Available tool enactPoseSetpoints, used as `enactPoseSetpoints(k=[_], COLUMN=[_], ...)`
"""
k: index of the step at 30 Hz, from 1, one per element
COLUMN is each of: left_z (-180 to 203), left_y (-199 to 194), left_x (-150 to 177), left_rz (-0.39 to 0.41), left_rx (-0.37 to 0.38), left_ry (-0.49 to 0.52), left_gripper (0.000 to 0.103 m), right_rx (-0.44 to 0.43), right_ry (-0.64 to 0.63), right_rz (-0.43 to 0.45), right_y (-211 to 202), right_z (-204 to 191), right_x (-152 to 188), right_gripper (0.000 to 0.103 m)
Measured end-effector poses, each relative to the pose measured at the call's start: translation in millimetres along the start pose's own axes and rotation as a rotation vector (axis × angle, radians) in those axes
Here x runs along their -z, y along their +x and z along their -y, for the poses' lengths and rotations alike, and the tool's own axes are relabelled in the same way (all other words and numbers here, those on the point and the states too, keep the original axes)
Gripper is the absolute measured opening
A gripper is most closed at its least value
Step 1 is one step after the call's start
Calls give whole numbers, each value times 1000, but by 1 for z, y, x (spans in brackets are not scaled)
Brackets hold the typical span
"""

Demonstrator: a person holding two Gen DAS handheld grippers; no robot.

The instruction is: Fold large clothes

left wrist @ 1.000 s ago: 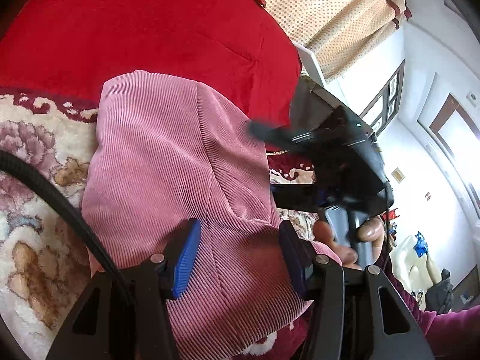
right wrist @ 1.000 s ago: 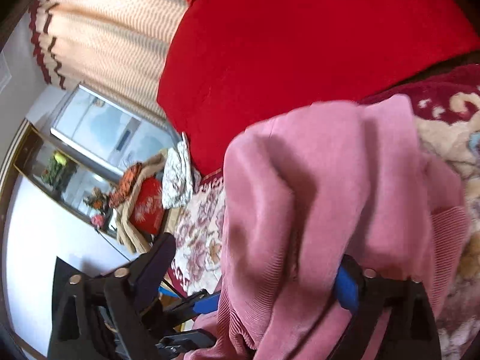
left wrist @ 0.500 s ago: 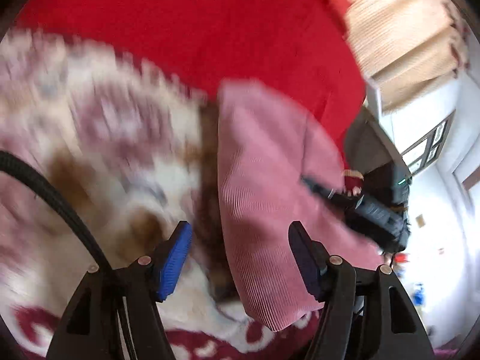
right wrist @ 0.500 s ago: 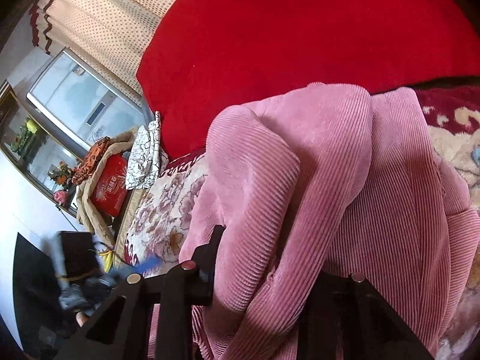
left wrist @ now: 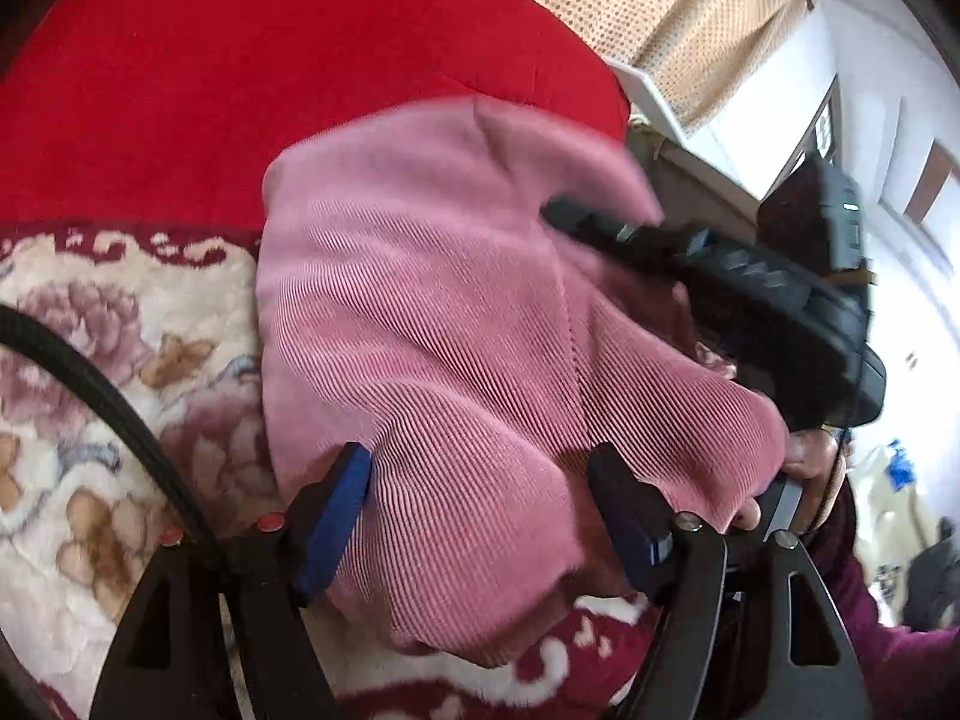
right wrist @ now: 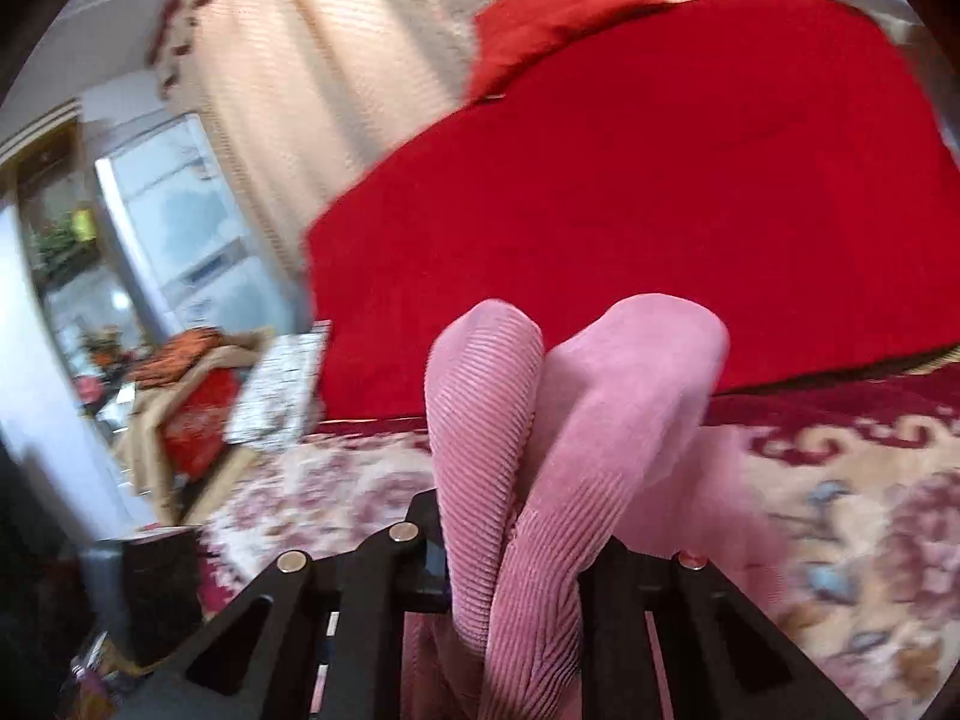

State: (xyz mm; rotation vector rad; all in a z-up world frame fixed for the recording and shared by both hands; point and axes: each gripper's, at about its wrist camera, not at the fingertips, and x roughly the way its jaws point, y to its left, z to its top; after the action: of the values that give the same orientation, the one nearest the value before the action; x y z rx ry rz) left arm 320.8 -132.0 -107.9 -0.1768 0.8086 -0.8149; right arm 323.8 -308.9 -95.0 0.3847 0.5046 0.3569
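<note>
The right gripper [right wrist: 510, 570] pinches a thick bunch of the pink corduroy garment [left wrist: 456, 348] above the floral blanket [left wrist: 120, 372], the left gripper [left wrist: 480, 516] spread wide around its near edge, so the bundle could slip loose and unfold

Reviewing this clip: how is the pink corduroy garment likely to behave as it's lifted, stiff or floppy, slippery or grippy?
Probably floppy: the pink corduroy garment bulges in two soft lobes above the right gripper, which is shut on it. The ribbed pile should grip rather than slip. It looks thick, so folds may spring open; in the left wrist view it drapes between the left gripper's open fingers.
</note>
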Motion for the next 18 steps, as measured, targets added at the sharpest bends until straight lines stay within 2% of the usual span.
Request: enactPoseSetpoints(k=[2,5,7,10,12,13,15,16,17,18], left_z=[5,10,11,2,-1,-3,-12,-13,-14,-14], left_y=[10,26,28,27,26,25,20,21,21,21], left_x=[0,2,6,12,14,15,18,17,19,18], left_rz=[-4,-12,-15,-25,-23,-24,-25,-24,-24,-24], left_rx=[-54,-139,-156,-125,-111,-107,-96,-92,-89,-88], left_ry=[39,97,130,97,109,112,103,99,98,99], left_gripper=[77,80,81,81,81,81,81,81,81,82], right_rx=[73,156,150,125,59,44,31,39,58,79], right_ry=[52,62,64,125,221,247,282,286,285,288], right_rz=[-67,-238,-252,-260,-263,-262,-271,-268,-264,-255], right_y=[19,62,73,71,69,67,65,63,58,50], right_z=[30,64,69,75,91,100,104,104,101,99], right_x=[7,31,42,40,43,44,44,43,41,39], right_gripper=[16,16,16,17,22,28,32,38,50,57])
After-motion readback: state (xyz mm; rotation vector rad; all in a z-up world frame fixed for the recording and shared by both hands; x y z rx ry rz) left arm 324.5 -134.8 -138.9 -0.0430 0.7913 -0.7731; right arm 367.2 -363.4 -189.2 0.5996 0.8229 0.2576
